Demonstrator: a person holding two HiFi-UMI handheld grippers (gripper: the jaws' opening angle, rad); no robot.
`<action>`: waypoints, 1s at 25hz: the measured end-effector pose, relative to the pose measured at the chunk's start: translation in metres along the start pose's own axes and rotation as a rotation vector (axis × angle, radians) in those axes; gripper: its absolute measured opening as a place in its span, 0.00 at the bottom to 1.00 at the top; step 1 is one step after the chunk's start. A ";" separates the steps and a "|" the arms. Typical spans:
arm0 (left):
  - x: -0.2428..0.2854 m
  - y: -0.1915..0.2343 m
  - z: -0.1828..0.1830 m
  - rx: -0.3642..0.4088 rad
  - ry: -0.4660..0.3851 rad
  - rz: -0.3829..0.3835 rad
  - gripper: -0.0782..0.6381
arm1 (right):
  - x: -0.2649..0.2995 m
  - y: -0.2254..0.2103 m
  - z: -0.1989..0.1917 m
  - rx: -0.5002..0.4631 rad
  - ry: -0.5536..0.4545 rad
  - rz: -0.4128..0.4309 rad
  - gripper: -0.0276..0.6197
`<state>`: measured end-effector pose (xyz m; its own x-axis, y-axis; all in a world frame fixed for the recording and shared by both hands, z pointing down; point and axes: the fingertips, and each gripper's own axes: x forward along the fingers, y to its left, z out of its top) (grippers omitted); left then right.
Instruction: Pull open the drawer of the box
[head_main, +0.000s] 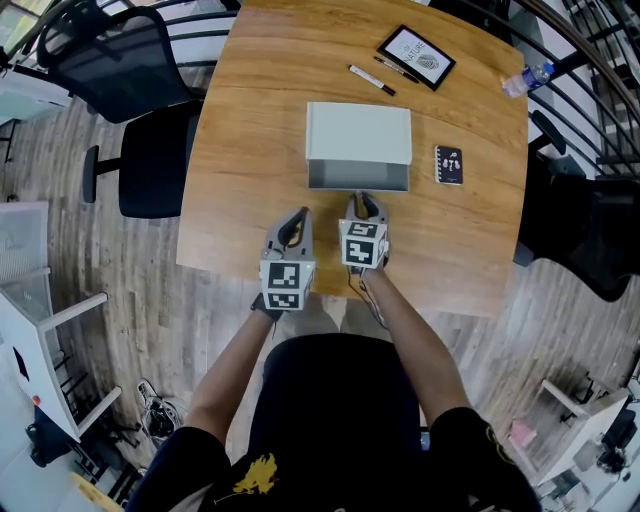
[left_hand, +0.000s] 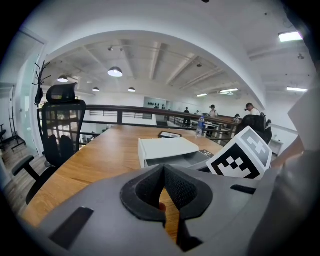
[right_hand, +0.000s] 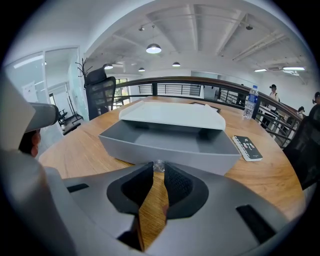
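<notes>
The grey drawer (right_hand: 165, 145), a smooth, shallow rectangular tray, stands pulled out of the flat white box (head_main: 358, 133) toward me, at the middle of the wood-grain table (head_main: 240, 160). My right gripper (right_hand: 159, 172) pinches the small clear knob (right_hand: 159, 165) on the drawer's front between its ribbed black jaws. My left gripper (head_main: 296, 222) hovers just beside it, its tips pressed together on nothing. A black notebook (head_main: 449, 165) lies right of the box.

Black booklet (head_main: 449, 165) lies on the tabletop (head_main: 250, 150) right of the jaws; pen (head_main: 371, 80), framed picture (head_main: 415, 57), water bottle (head_main: 527, 78) well beyond them; office chair (head_main: 110, 60) left.
</notes>
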<state>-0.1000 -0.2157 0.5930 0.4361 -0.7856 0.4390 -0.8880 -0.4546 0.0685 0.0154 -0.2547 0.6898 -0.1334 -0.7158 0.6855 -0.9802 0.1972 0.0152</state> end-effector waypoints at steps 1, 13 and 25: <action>-0.001 0.001 0.000 -0.001 0.000 0.000 0.12 | 0.000 0.001 -0.001 0.002 0.003 0.002 0.14; -0.007 0.011 -0.002 -0.003 0.013 0.007 0.12 | -0.005 0.007 -0.005 0.013 0.018 0.006 0.14; -0.014 0.006 0.011 0.018 0.002 -0.014 0.12 | -0.018 0.011 -0.019 -0.010 0.043 0.012 0.14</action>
<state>-0.1098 -0.2123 0.5772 0.4481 -0.7785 0.4395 -0.8792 -0.4729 0.0586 0.0098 -0.2273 0.6913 -0.1383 -0.6843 0.7160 -0.9772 0.2121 0.0140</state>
